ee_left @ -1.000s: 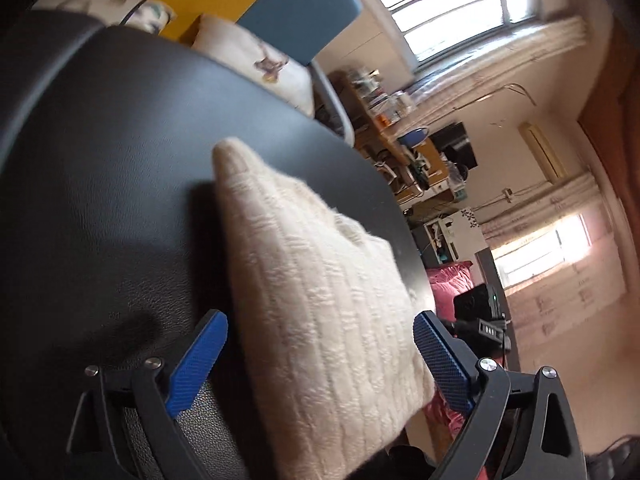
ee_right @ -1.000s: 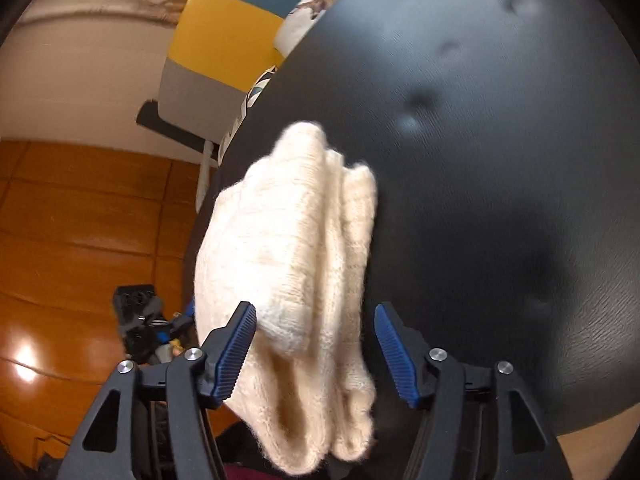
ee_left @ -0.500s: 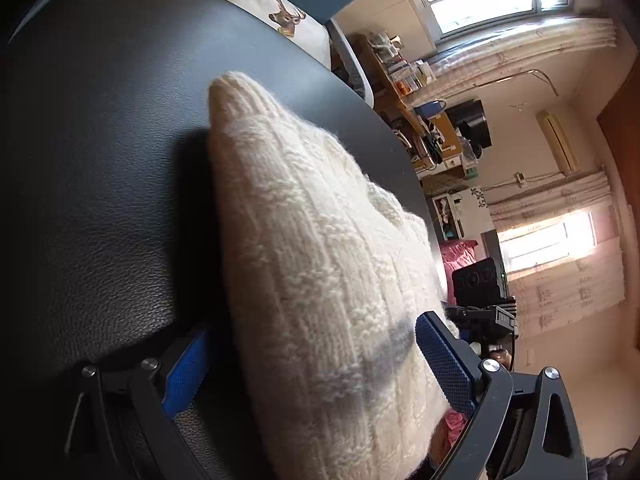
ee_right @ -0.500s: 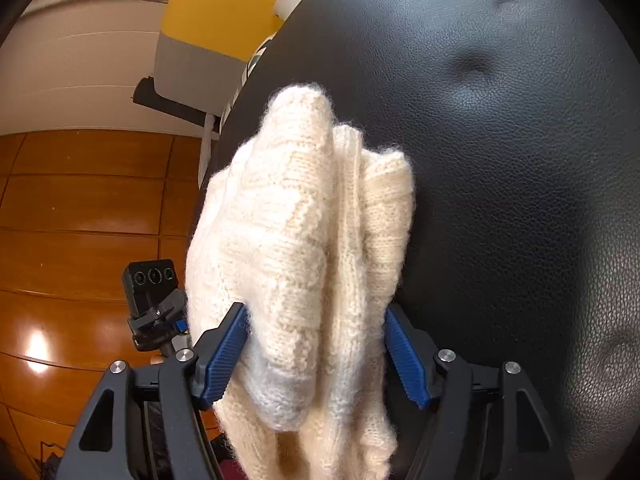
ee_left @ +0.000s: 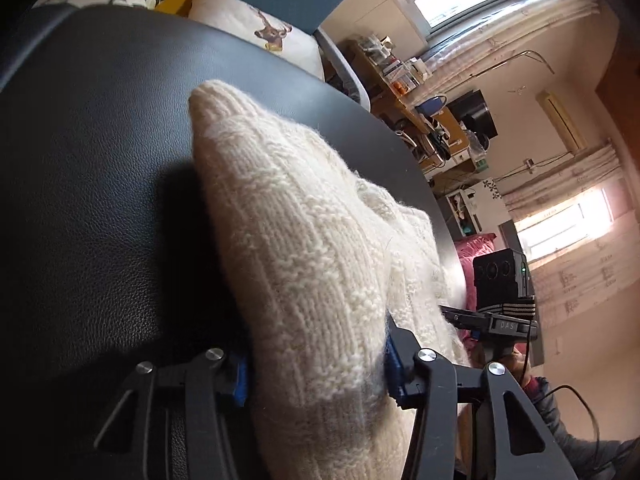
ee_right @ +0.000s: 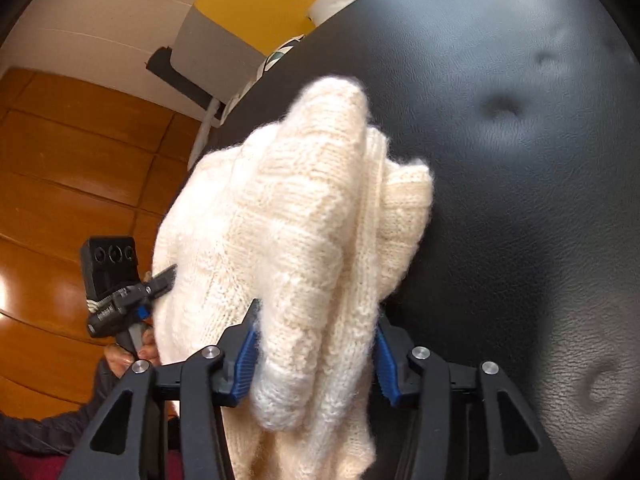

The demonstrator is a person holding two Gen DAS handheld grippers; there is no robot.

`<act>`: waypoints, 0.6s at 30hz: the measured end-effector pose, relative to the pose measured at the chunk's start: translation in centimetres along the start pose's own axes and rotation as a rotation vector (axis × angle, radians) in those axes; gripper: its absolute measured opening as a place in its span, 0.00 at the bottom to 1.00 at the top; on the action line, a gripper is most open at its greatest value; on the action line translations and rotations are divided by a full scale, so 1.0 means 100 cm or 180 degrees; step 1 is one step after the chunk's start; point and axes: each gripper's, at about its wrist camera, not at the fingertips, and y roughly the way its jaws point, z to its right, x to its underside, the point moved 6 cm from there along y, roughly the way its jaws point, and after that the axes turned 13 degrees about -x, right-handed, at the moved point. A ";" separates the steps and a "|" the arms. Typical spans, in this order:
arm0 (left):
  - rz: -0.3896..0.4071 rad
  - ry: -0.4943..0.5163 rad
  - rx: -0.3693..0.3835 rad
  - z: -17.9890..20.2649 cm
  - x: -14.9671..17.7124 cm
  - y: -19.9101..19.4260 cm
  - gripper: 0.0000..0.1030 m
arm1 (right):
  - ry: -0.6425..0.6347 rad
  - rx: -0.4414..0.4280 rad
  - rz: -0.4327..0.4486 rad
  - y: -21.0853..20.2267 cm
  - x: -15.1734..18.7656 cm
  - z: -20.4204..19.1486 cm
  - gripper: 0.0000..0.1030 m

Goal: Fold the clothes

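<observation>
2 tongs, left tongs (ee_left: 316, 376), right tongs (ee_right: 316, 356), clamping cream sweater (ee_left: 304, 240)

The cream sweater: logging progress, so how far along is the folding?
Done: the cream sweater is already bunched into layers on the black cushion. In hand: left gripper and right gripper both clamp it. Left: laying it flat.

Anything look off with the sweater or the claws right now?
Nothing stands out. The cream sweater lies bunched on the black cushion, undamaged, with the left claw and right claw each clamped on it.
</observation>
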 end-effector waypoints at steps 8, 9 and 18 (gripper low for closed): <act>0.0067 0.0009 -0.0212 -0.008 0.006 -0.001 0.61 | 0.0206 -0.0087 0.0057 0.011 -0.011 0.000 0.56; 0.0067 0.0007 -0.0236 -0.008 0.006 -0.001 0.62 | 0.0277 -0.0121 0.0060 0.013 -0.014 0.001 0.59; -0.0040 -0.0102 -0.0170 -0.009 0.004 0.002 0.66 | 0.0290 -0.0124 0.0121 0.022 -0.020 0.000 0.45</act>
